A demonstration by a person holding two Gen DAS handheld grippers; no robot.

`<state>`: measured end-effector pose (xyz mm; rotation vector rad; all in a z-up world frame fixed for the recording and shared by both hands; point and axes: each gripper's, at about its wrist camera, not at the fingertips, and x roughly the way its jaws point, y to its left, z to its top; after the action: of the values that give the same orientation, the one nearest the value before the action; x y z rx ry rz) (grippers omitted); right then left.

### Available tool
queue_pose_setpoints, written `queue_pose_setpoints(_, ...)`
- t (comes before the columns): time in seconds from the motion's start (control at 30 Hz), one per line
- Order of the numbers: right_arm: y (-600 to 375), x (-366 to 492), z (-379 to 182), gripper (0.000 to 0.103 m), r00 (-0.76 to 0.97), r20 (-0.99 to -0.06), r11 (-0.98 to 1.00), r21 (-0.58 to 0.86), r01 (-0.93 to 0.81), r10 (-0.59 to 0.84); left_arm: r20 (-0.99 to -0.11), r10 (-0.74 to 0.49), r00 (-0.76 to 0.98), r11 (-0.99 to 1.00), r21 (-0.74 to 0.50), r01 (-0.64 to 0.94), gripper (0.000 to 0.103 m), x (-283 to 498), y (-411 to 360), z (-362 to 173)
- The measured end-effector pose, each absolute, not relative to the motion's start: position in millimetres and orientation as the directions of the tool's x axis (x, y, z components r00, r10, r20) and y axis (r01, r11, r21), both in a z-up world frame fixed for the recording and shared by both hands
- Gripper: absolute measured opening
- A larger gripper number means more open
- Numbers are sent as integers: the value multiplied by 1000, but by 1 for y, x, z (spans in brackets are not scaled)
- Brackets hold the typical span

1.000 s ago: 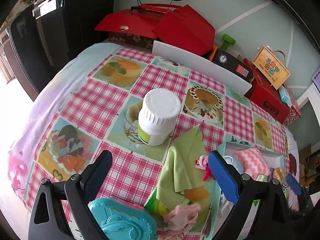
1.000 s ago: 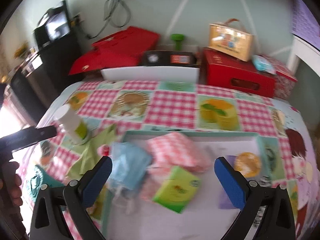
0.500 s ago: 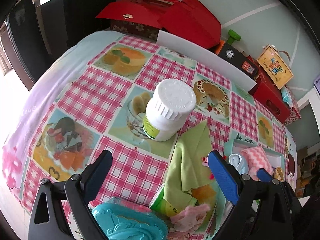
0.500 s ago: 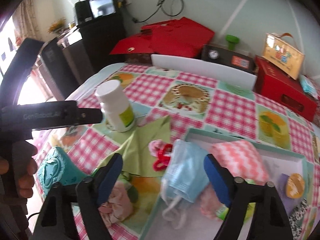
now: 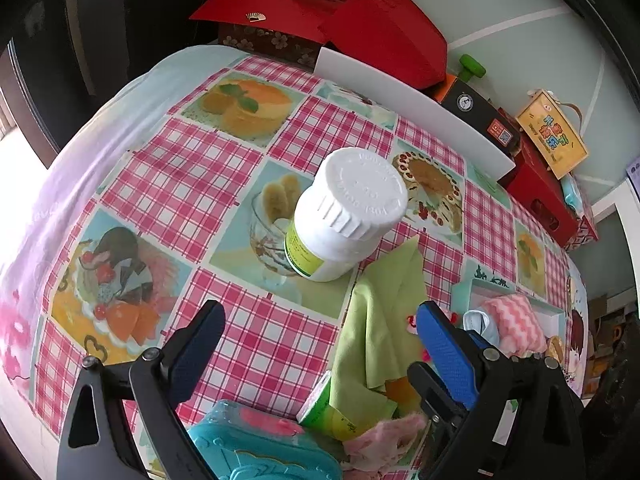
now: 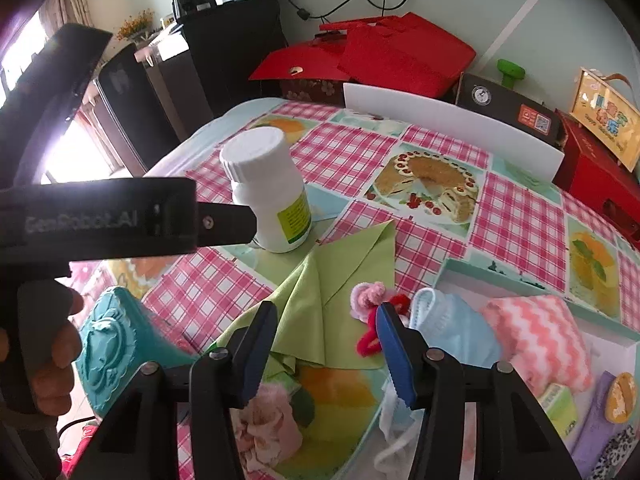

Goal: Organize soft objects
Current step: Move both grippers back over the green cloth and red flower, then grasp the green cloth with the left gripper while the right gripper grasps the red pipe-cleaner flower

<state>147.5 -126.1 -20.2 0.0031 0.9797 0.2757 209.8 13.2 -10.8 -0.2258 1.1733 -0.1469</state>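
Note:
A green cloth (image 6: 332, 280) lies folded on the checked tablecloth, left of a white tray (image 6: 500, 272). My right gripper (image 6: 326, 344) hangs over the cloth's near end. Its jaws are closing with the cloth between and below them, and the pads are not pressing on it. A pink and red fuzzy flower (image 6: 372, 300) lies by the right finger. In the tray rest a blue face mask (image 6: 452, 328) and a pink zigzag cloth (image 6: 540, 332). My left gripper (image 5: 320, 340) is open over bare tablecloth, short of the green cloth (image 5: 380, 320).
A white bottle (image 5: 344, 216) stands upright just beyond the green cloth. A teal box (image 6: 108, 344) and a crumpled pink cloth (image 6: 268, 420) lie at the near edge. A hand (image 6: 52, 360) holds the left gripper's handle. Red boxes (image 6: 400, 52) and a white board (image 6: 452, 124) line the far side.
My right gripper has swung left from above the tray to above the green cloth, and its jaws have narrowed. The left gripper has edged a little lower toward the table.

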Motion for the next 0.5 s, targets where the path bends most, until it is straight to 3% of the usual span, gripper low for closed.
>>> queue_pose_setpoints(0.5, -134, 175, -38, 55, 494, -857, 981, 63, -184, 147, -899, -240, 366, 964, -264, -16, 96, 216, 15, -17)
